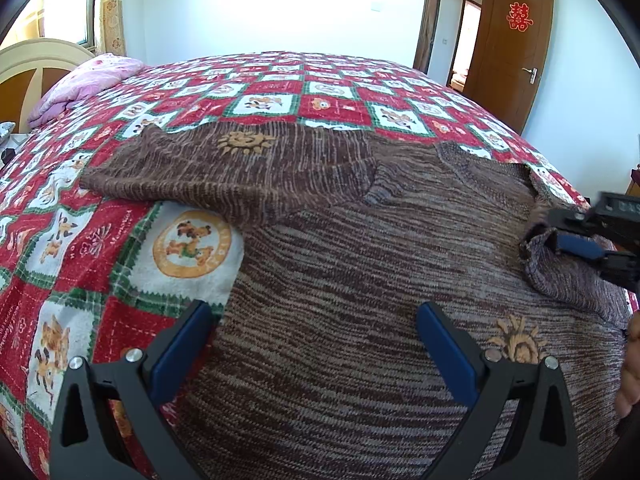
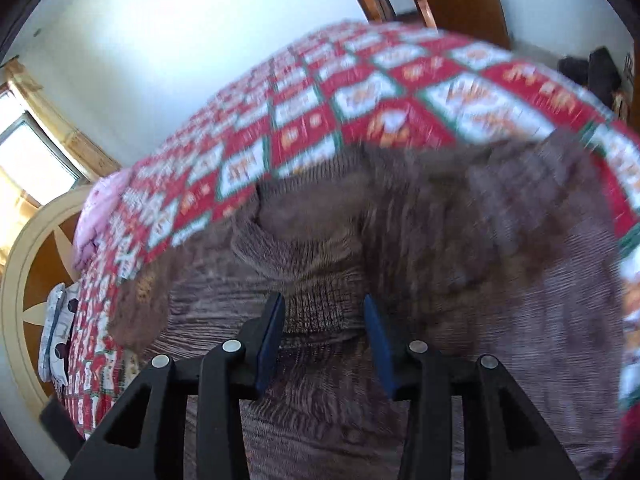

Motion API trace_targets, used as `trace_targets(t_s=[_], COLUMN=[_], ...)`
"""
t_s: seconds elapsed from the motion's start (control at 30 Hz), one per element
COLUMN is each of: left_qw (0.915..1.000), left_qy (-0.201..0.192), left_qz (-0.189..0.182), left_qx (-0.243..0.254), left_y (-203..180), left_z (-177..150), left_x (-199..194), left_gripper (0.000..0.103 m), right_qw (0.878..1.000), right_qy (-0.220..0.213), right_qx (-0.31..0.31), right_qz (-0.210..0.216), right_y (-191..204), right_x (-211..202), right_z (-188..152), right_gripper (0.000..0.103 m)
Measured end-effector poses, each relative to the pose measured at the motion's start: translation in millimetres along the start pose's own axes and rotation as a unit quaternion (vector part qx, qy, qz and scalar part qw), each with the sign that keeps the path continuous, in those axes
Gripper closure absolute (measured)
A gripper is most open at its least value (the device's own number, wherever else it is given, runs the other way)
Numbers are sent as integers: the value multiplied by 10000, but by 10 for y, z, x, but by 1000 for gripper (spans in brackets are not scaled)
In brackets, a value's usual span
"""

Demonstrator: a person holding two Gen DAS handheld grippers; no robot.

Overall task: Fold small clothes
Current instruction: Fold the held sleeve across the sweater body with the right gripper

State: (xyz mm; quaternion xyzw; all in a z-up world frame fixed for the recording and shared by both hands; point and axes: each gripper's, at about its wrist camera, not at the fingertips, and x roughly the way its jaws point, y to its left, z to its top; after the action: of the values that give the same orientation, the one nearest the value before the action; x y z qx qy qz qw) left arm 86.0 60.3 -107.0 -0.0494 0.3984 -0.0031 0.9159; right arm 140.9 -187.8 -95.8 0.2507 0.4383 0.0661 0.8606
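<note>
Your left hand-held gripper (image 1: 314, 328), black-framed with blue pads, points steeply downward with its jaws spread wide and nothing pressed between them. Your right hand-held gripper (image 2: 324, 316), of the same build, also tilts downward, jaws partly parted, its pads standing either side of a knit fold without clamping it. Your bare right hand (image 1: 630, 376) shows at the left view's edge.

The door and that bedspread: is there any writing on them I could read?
"囍": red paper sign on the brown door.
Bedspread: small script on the red squares, too small to read.
Sweater: no writing, only orange motifs.
Right wrist view: too blurred to read.
</note>
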Motion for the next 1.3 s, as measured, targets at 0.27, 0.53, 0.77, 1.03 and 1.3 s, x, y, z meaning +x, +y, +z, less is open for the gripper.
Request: trace_targets(t_s=[0.27,0.53,0.77,1.03,1.3], left_qw=[10000,10000,10000,10000,10000], left_qy=[-26,-44,-57,-53,-76], left_qz=[-21,-13,4,-8,-5], left_qx=[-10,-3,8,10,13], left_y=[1,1,-1,-4,3], left_z=[3,1,-1,-3,-4], left_x=[-1,0,-1,8,7], left_gripper=[0,0,0,0,0], right_qw=[9739,9976,9866,9941,9934], right_qy=[-102,-609,-300,-266,-717], right_qx=[621,-311,-789,155,-174], right_qz=[2182,-115,-1394,1037,-872], right_y=[186,103,113,281,-168], right_x=[89,-332,50,136,-561], right_z=[339,-13,-62,242,-147], right_gripper=[60,72,82,82,82])
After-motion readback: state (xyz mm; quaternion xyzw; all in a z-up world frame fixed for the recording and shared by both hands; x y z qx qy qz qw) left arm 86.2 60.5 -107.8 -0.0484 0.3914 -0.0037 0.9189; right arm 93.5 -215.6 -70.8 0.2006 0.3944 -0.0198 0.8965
